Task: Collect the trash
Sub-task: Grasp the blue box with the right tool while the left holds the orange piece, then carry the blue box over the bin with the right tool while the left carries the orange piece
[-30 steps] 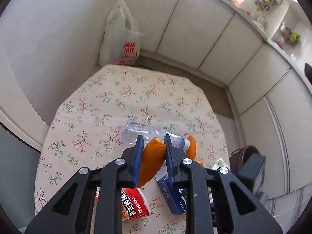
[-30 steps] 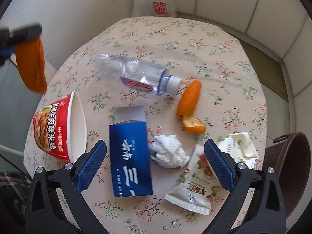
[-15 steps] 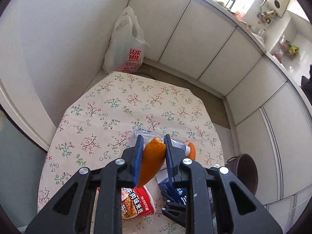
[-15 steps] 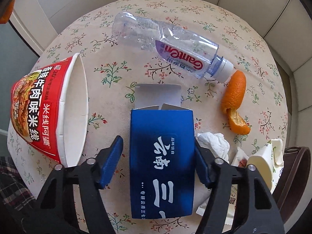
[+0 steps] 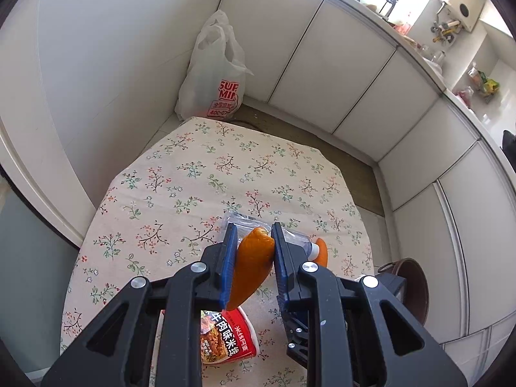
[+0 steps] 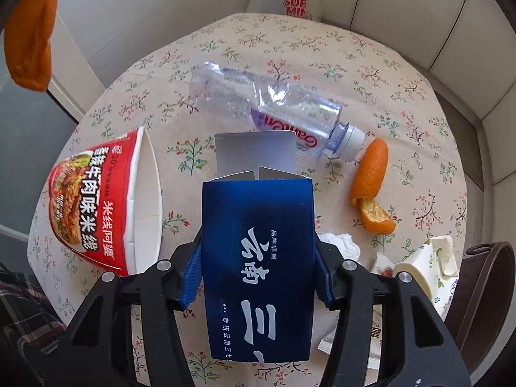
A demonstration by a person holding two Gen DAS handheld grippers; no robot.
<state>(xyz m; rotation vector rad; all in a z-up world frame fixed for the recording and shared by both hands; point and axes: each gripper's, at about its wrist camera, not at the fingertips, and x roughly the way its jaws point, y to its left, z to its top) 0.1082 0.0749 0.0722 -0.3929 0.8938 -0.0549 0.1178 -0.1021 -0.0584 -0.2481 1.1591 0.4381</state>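
Observation:
My left gripper (image 5: 254, 230) is shut on a piece of orange peel (image 5: 251, 267), held above the floral table (image 5: 193, 177); the same peel (image 6: 30, 42) hangs at the top left of the right wrist view. My right gripper (image 6: 258, 258) has its jaws closing, with a dark blue carton (image 6: 258, 225) between them. Both blue pads (image 6: 192, 271) press on the carton's sides, and its open flap points away from me. On the table lie a red noodle cup (image 6: 96, 200), a clear bottle (image 6: 267, 109) and more orange peel (image 6: 371, 177).
A crumpled tissue (image 6: 342, 245), a crushed paper cup (image 6: 425, 264) and a snack wrapper lie at the right table edge. A brown bin (image 6: 483, 290) stands on the floor beyond that edge. A white plastic bag (image 5: 216, 74) sits in the far corner by the cabinets.
The right gripper came down over the blue carton and closed from wide open onto its sides. The left gripper kept hold of the orange peel with little movement.

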